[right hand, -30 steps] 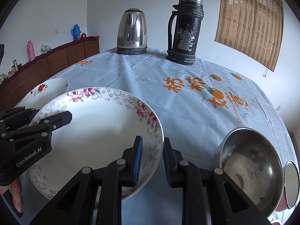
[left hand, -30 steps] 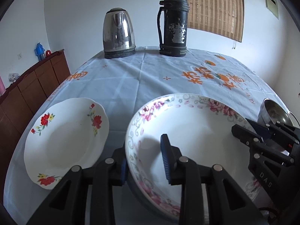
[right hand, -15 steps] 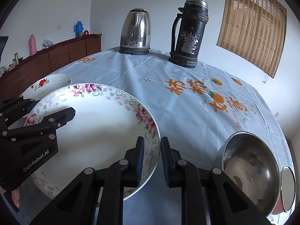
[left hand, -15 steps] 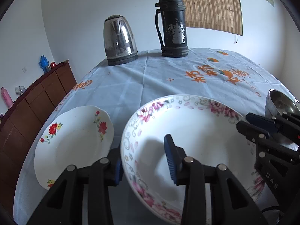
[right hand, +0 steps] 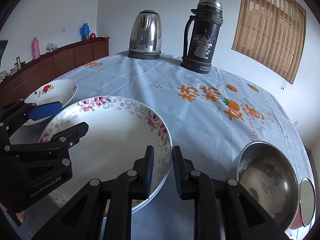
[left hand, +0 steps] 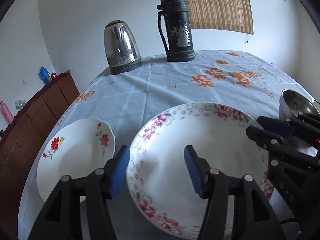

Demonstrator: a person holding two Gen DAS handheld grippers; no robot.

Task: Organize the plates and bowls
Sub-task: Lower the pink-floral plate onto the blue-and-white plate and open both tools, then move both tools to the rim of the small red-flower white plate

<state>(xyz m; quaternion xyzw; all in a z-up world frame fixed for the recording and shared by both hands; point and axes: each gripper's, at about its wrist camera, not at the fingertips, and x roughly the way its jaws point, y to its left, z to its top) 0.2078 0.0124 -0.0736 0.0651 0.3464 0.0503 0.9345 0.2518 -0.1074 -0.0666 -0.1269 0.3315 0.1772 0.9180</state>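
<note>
1. Two grippers at one large pink-flowered plate (left hand: 192,160), which is near the table's front edge. Left gripper (left hand: 158,170) spread wide, blue pads (left hand: 120,168) straddling the plate's left rim, not visibly pressing on it.
2. Right gripper (right hand: 162,168) narrowed around the plate's right rim (right hand: 168,140); a gap shows beside the rim, so firm clamping cannot be told.
3. Printed on the left gripper's body, seen from the right wrist: "GenRobot.AI". On the right gripper's body, seen from the left wrist: "DAS", remainder cut off.
4. Smaller white plate with red flowers (left hand: 76,154) flat on the table, just left of the large plate.
5. Steel bowl (right hand: 266,180) to the right, beside a second metal vessel (right hand: 307,200) at the edge.
6. Blue tablecloth (right hand: 200,108) with orange characters, orange fruit prints, script reading "the best".
7. Steel kettle (left hand: 121,47) and worn black flask (left hand: 178,28) upright at the far side.
</note>
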